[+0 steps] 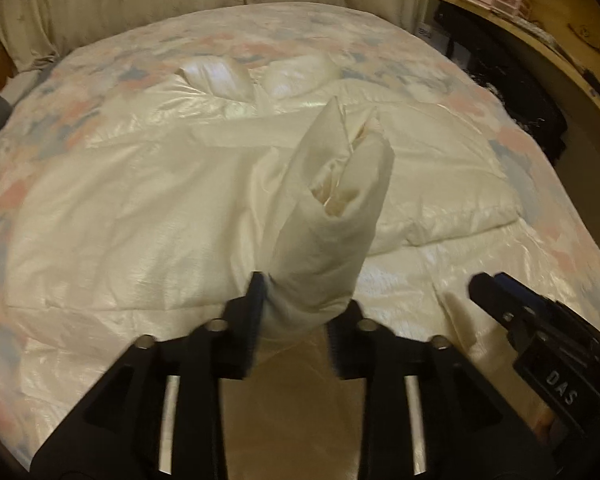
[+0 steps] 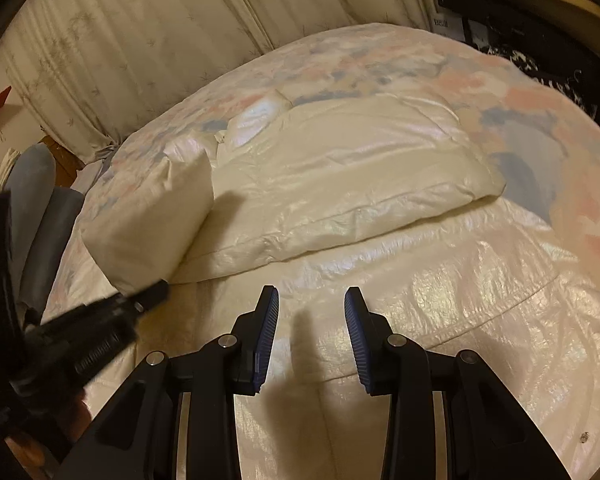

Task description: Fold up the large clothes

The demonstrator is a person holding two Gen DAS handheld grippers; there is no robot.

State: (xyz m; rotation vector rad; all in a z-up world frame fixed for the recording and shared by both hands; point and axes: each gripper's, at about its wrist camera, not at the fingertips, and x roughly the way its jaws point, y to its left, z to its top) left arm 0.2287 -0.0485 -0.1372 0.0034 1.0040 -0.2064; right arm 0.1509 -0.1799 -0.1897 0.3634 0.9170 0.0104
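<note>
Now the cream coat [image 1: 148,184] lies spread on the bed [image 1: 480,92], one side already folded in over its middle. The left gripper [image 1: 302,316] has a bunched flap [image 1: 332,208] between its jaws, which stand partly open; whether they press it I cannot tell. The right gripper [image 2: 312,336], just beside the left on the coat's near edge, is partly open and holds nothing. This looks like the step of laying a fold over. Next, the flap wants releasing flat on the coat, then smoothing.
</note>
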